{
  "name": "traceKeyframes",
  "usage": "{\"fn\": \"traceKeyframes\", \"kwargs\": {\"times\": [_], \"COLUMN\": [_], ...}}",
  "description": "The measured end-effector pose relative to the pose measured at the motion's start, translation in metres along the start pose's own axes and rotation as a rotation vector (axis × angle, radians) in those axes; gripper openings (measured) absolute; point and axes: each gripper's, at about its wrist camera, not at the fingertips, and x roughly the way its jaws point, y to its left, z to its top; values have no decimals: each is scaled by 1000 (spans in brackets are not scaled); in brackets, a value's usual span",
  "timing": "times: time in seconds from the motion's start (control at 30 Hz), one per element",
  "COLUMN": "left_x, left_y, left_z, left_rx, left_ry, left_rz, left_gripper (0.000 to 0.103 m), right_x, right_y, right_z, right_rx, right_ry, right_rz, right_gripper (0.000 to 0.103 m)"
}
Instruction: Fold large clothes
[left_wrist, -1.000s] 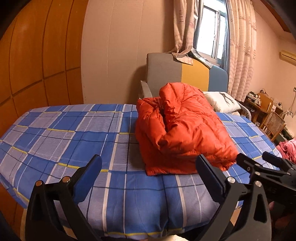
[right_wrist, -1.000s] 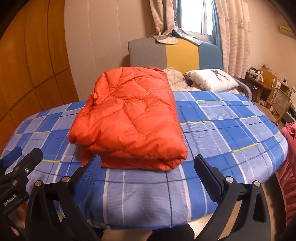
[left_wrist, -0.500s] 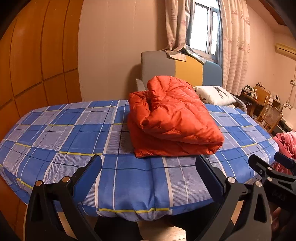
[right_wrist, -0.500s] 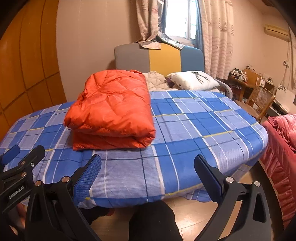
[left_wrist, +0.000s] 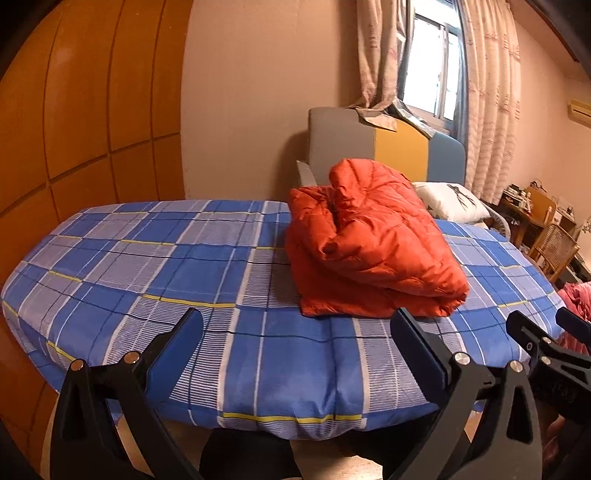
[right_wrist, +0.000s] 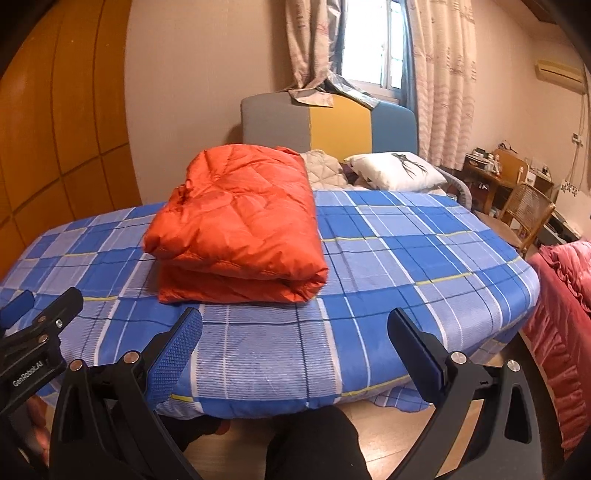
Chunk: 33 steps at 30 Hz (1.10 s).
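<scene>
- The orange down jacket (left_wrist: 369, 240) lies folded into a thick bundle on the blue plaid bed (left_wrist: 147, 266), near its front edge.
- The left gripper (left_wrist: 295, 343) hangs before the bed edge, its 2 fingers spread wide, nothing between them.
- The right gripper (right_wrist: 295, 341) does likewise, fingers spread and holding nothing.
- A white pillow (right_wrist: 397, 171) lies behind the bed.

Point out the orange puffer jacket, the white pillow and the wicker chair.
orange puffer jacket (right_wrist: 240, 218), right wrist view, top quilted panel.
white pillow (right_wrist: 397, 171), right wrist view, printed face.
wicker chair (right_wrist: 526, 206), right wrist view, woven backrest.
</scene>
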Motion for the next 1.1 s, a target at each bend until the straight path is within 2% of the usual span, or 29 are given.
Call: {"fn": "traceKeyframes", "kwargs": {"times": [0.23, 0.57, 0.87, 0.93, 1.1], "left_x": [6, 5, -4, -4, -6], "left_y": [8, 7, -12, -17, -27], "left_z": [0, -1, -1, -2, -4], "left_rx": [-20, -13, 64, 83, 120], "left_ry": [4, 3, -15, -10, -18], "left_rz": [41, 33, -10, -46, -81], "left_gripper": [101, 101, 101, 101, 101], "right_x": [6, 8, 9, 9, 11], "right_y": [14, 18, -4, -8, -16], "right_z": [3, 1, -4, -5, -8], "right_rx": [-10, -6, 55, 62, 82], "right_ry": [-5, 9, 25, 31, 43], "right_rz": [21, 19, -28, -38, -55], "right_gripper": [100, 100, 100, 100, 100]}}
